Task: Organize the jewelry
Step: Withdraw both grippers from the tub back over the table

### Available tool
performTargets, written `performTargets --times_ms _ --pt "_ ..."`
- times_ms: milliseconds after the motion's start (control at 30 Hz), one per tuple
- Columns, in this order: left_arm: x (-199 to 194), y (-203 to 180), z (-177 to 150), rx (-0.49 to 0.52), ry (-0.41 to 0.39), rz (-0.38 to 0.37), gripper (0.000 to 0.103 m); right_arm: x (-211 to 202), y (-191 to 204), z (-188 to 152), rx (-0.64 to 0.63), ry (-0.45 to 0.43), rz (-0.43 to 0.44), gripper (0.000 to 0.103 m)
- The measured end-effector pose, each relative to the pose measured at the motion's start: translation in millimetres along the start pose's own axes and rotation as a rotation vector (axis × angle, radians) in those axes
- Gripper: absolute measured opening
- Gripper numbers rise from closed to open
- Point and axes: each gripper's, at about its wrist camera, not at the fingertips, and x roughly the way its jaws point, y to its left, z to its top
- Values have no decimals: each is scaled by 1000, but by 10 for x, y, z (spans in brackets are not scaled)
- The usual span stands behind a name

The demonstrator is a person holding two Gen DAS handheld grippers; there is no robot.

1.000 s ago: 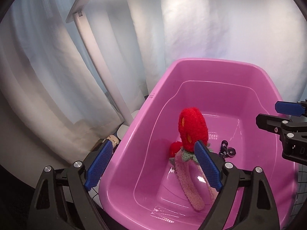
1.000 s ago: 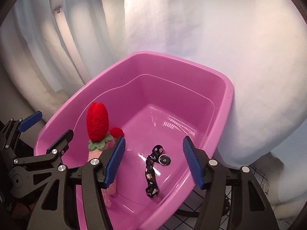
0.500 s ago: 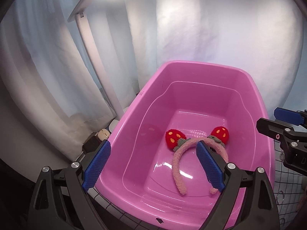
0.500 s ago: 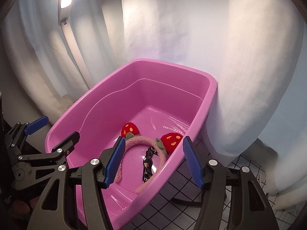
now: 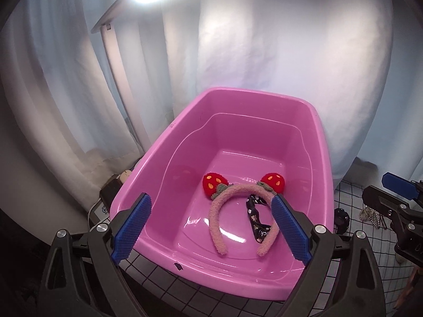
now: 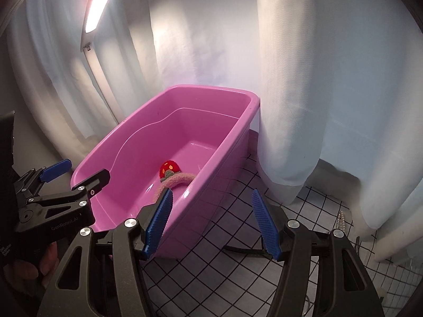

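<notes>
A pink plastic tub (image 5: 185, 132) (image 6: 232, 137) stands on the gridded cloth. In it lies a fuzzy pink headband with two red strawberry ears (image 5: 219, 206) (image 6: 171, 170), and a dark patterned strap (image 5: 255, 219) lies inside its arc. My left gripper (image 5: 210, 224) is open and empty, held above the tub's near rim; it also shows in the right wrist view (image 6: 79, 169). My right gripper (image 6: 211, 222) is open and empty, beside the tub's right corner over the cloth; it shows at the right edge of the left wrist view (image 5: 388, 192).
White curtains hang close behind and right of the tub. A lit lamp bar (image 6: 92, 18) stands at the back left. A pearl string (image 6: 342, 220) and a small dark item (image 5: 342, 215) lie on the gridded cloth (image 6: 238, 264) right of the tub.
Both grippers have pulled back and up from the tub. The headband, upright between the left fingers a second ago, now lies flat in the tub over the dark strap.
</notes>
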Motion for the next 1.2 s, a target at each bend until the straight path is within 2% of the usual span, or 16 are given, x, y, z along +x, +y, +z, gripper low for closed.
performTargets --times_ms 267,467,667,967,1200 --pt "-164 -345 -247 -1 12 -120 94 -421 -435 -606 90 5 -41 60" --pt "-308 -694 -458 -1 25 -190 96 -831 -928 -1188 191 5 -95 60" --pt "-417 -1049 -712 30 57 -254 96 -1257 -1418 -1685 286 -6 -202 60" --pt "-289 -1487 -1045 71 153 -290 96 -1573 -1949 -2170 387 10 -284 60" --pt "-47 -1732 -1104 107 171 -277 96 -1642 -2260 -2411 454 13 -315 60"
